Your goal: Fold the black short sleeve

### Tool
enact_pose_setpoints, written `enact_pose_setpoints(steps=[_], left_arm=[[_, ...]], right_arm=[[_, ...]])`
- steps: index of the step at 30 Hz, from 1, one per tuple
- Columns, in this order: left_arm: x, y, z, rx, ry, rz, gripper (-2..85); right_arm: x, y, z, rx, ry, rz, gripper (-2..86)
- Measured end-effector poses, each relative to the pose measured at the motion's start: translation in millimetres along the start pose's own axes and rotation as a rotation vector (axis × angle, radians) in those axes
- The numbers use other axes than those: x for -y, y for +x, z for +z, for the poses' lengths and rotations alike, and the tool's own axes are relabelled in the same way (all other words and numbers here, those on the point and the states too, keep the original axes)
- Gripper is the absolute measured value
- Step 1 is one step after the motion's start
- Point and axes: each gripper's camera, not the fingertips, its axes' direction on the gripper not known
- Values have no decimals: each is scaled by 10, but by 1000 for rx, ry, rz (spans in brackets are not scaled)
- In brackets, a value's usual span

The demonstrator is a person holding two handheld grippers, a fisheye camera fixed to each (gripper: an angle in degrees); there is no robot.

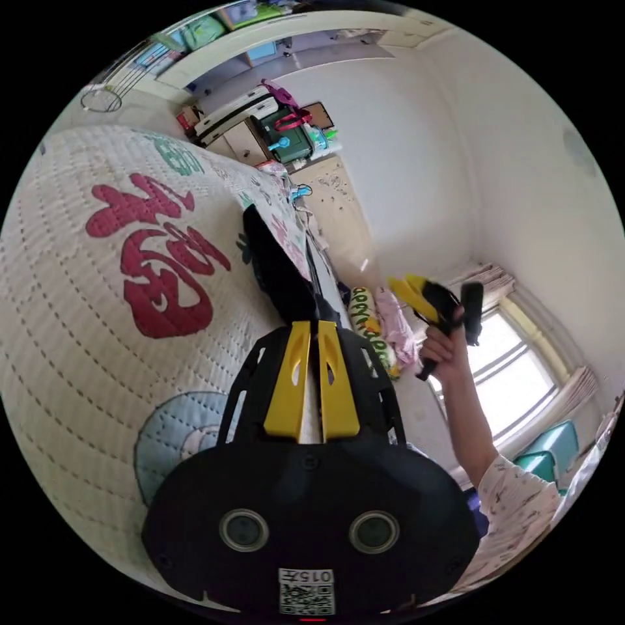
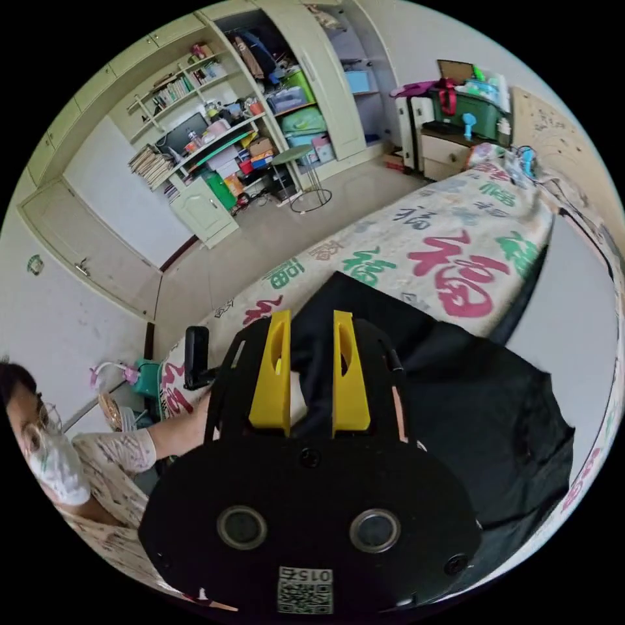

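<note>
In the left gripper view, the left gripper (image 1: 312, 329) is sitting at the lower middle of the frame, its two yellow jaws drawn almost together, with a thin edge of the black short sleeve (image 1: 277, 270) running up from their tips. The cloth seems to be pinched there, though the contact itself is hidden between the jaws. The garment is showing edge-on as a dark strip climbing toward the frame's centre, so its shape is hard to make out. Left of it the quilted bed cover (image 1: 97, 286) with large red characters is filling the left half. At right of centre a hand (image 1: 443, 345) is holding the right gripper (image 1: 409, 291) up in front of the wall; its yellow jaws are small and seen at an angle, and I cannot tell from here how they are standing. A bright window (image 1: 514, 364) is washing out the lower right.

In the right gripper view, the right gripper (image 2: 311, 355) is at lower centre with its jaws spread apart and not closing on anything; black cloth is lying behind the gap. The black short sleeve (image 2: 482, 416) is spreading across the bed cover (image 2: 456, 247) toward the lower right, its far edge cut off by the frame's rim. A person's sleeve (image 2: 124, 452) is showing at lower left, and a cluttered shelf unit (image 2: 215, 150) is standing at upper left.
</note>
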Motion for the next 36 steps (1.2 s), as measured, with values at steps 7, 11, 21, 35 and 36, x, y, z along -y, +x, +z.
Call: enact_pose_setpoints(steps=[7, 11, 21, 35, 36], left_arm=[[65, -24, 94, -63, -13, -69, 8], [82, 150, 232, -69, -14, -74, 8], [77, 1555, 692, 115, 22, 231, -5], [-1242, 4977, 3496, 31, -686, 1358, -2], [-1298, 5012, 3626, 8, -708, 1367, -2]], right_arm=[[983, 140, 2451, -344, -198, 114, 122], [934, 552, 2881, -355, -239, 188, 107], [879, 1065, 2119, -240, -8, 268, 5], [-1888, 2610, -1349, -204, 348, 469, 10], [-2062, 2739, -1370, -210, 313, 492, 13]])
